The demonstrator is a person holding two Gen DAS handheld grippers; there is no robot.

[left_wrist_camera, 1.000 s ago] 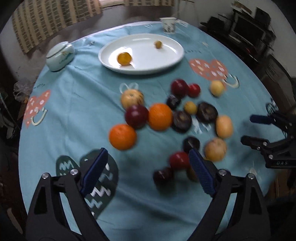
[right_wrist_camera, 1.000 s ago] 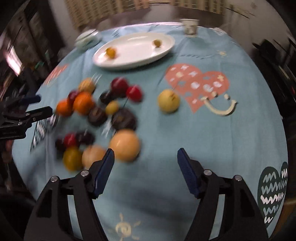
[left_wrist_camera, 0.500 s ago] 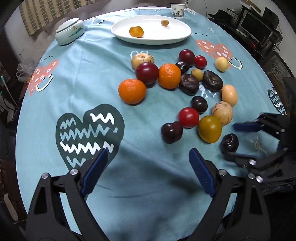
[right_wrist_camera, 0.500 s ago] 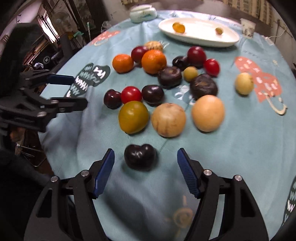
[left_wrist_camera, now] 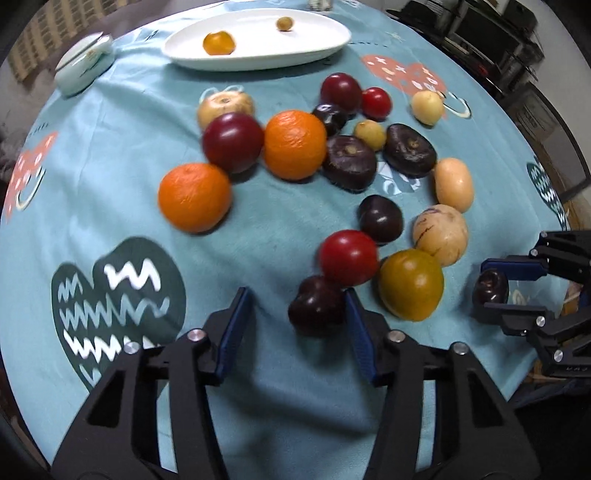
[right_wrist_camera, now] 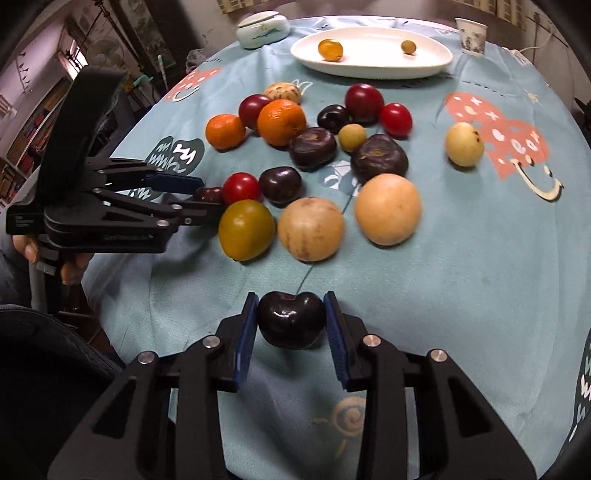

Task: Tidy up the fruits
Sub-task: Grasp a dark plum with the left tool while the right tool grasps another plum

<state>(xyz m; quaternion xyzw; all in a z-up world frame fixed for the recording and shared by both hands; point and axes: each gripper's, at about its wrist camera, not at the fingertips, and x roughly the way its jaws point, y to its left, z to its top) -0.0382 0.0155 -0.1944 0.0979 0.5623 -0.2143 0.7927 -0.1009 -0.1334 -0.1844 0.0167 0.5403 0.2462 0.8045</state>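
Observation:
Several fruits lie loose on the blue tablecloth (left_wrist_camera: 110, 147): oranges (left_wrist_camera: 195, 197), red and dark plums, yellow and tan ones. My left gripper (left_wrist_camera: 295, 295) points down over a dark plum (left_wrist_camera: 316, 310). Its jaws are closing around that plum; the right pad touches it and a gap remains on the left. In the right wrist view my right gripper (right_wrist_camera: 291, 306) has both blue pads against another dark plum (right_wrist_camera: 291, 321) on the cloth, its jaws still closing. The left wrist view shows this gripper (left_wrist_camera: 496, 290) at the right edge. The white plate (left_wrist_camera: 317, 48) holds an orange fruit (left_wrist_camera: 218, 43) and a small green one.
A lidded ceramic dish (left_wrist_camera: 83, 62) sits left of the plate, and a small cup (right_wrist_camera: 471, 31) right of it. A red tomato-like fruit (left_wrist_camera: 349, 256) and an olive-yellow fruit (left_wrist_camera: 410, 284) crowd the left gripper's plum. A person's hand (right_wrist_camera: 70, 269) holds the left gripper.
Both grippers have come down closer to the cloth. The left jaws narrowed around a dark plum. The right jaws closed onto the dark plum that lay between them.

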